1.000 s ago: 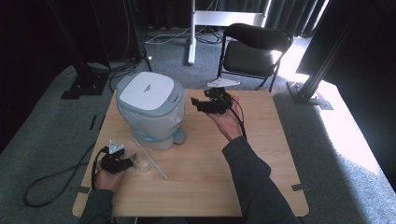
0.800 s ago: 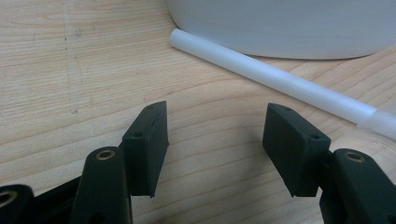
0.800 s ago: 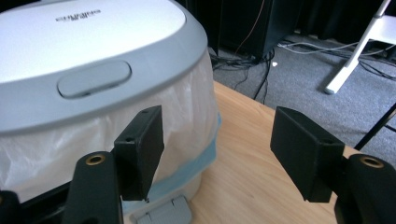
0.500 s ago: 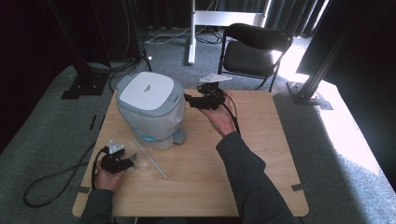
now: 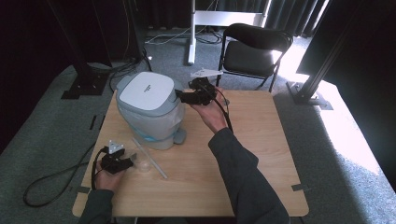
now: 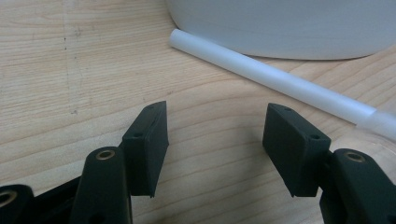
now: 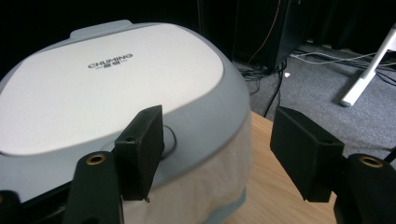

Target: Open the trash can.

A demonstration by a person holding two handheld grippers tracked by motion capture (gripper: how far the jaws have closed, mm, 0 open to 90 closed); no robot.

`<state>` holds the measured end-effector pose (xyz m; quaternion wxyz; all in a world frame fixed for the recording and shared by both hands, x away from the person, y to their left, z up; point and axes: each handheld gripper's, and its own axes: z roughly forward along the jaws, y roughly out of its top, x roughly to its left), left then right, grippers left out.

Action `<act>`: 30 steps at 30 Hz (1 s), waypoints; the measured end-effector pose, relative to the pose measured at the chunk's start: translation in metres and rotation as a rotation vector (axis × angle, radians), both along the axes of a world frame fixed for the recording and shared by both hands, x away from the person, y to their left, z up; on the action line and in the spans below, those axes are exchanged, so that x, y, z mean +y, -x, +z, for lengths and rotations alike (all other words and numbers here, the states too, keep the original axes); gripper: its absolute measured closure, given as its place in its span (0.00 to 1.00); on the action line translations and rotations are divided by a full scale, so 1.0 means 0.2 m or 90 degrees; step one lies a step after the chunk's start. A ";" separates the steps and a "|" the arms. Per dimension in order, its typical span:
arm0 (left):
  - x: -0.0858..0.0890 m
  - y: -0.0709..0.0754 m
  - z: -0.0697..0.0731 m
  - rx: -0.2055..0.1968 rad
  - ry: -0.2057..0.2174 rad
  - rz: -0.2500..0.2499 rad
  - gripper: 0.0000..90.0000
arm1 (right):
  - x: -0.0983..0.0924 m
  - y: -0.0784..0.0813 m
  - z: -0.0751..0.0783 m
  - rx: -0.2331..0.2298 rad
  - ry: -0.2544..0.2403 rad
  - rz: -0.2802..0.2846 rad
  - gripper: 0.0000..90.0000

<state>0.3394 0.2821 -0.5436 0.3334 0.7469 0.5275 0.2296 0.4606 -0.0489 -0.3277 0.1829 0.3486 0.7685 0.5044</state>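
Where its white lid faces up, the bin [image 7: 112,88] reads "CHUNING" in dark letters. It stands on the desk [image 5: 261,154], at the back left. The right hand-held gripper [image 5: 183,96] sits at the lid's right rim, jaws open and empty. The left hand-held gripper [image 6: 215,140], also open, rests near a white tube [image 6: 271,79] before the bin.

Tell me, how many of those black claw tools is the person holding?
2. The left gripper rests low on the table near a white tube, jaws open. The right gripper is raised beside the grey lidded bin, jaws open.
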 end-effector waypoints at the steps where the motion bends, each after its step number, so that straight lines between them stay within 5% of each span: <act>1: 0.00 0.00 0.00 0.000 0.000 0.000 0.45 | 0.01 0.00 0.00 0.001 0.000 0.001 0.38; 30: -0.01 0.00 0.00 0.000 -0.007 0.000 0.45 | 0.05 0.01 0.03 0.006 0.041 0.029 0.48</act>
